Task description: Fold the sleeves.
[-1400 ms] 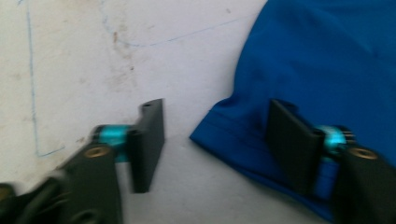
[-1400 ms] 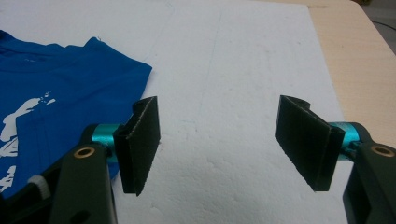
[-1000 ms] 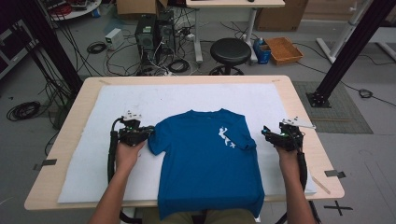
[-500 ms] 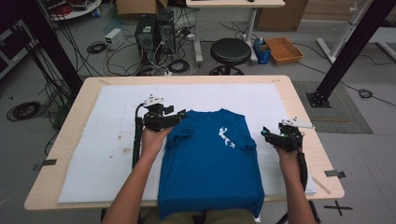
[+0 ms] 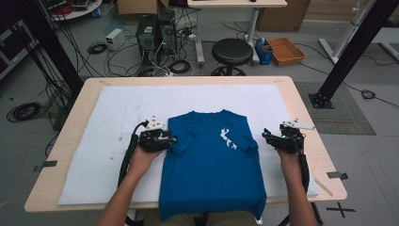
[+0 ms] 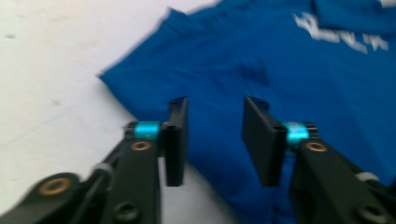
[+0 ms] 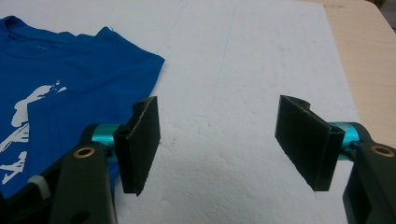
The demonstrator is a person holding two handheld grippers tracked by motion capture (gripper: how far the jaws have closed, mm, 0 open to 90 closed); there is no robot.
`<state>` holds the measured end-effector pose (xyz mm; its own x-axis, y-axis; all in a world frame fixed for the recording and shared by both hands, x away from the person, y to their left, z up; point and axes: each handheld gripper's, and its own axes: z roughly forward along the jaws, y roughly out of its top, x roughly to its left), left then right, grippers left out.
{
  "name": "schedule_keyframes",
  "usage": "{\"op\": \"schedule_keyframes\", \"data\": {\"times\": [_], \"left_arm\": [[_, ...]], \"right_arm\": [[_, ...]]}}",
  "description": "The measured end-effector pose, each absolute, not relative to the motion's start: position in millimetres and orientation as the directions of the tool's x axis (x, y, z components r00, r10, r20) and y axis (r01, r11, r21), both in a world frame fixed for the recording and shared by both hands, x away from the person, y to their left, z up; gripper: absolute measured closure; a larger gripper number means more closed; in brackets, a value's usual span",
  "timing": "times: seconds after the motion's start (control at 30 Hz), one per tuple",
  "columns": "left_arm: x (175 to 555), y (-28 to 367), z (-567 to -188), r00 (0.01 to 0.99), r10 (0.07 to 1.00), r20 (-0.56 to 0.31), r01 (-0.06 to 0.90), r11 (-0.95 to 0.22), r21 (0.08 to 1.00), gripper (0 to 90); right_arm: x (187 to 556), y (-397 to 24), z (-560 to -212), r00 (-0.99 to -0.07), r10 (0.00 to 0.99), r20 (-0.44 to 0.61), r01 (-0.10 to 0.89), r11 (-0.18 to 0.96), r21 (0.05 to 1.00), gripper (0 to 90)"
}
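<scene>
Jaws apart, left gripper has drawn back to the shirt's sleeve.

**Blue shirt on white**

At frame centre, the T-shirt is plain royal blue with a small white print. The mat is white, faintly speckled; the table pale wood. Both grippers, left and right, are black with turquoise collars.

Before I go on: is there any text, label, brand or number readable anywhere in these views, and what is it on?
No readable text in any view.
White print on the blue T-shirt: a figure-like graphic, no letters that can be made out; blurred in the left gripper view.
Cardboard boxes and the computer tower beyond the table: any labels too small to read.
Left gripper and right gripper: no markings visible.
</scene>
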<state>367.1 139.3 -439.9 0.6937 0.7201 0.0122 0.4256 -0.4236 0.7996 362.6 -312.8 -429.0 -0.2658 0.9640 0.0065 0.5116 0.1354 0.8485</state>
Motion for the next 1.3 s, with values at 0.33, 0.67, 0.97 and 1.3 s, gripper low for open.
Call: {"op": "schedule_keyframes", "data": {"times": [0.33, 0.67, 0.97, 1.3], "left_arm": [[360, 141, -447, 0.655, 0.752, 0.072, 0.428, -0.449, 0.784, 47.0], [350, 205, -438, 0.582, 0.791, -0.190, 0.342, -0.026, 0.939, 24.8], [348, 216, -437, 0.593, 0.790, -0.158, 0.293, -0.029, 0.956, 25.1], [351, 221, -441, 0.567, 0.804, -0.180, 0.311, -0.007, 0.950, 25.1]], "right_arm": [[363, -313, -429, -0.276, 0.961, 0.009, 0.508, 0.138, 0.850, 30.8], [361, -313, -428, -0.419, 0.908, -0.009, 0.464, 0.223, 0.858, 21.2], [354, -323, -430, -0.449, 0.894, 0.005, 0.455, 0.224, 0.862, 21.2], [356, -276, -440, -0.653, 0.742, -0.152, 0.437, 0.533, 0.725, 32.6]]}}
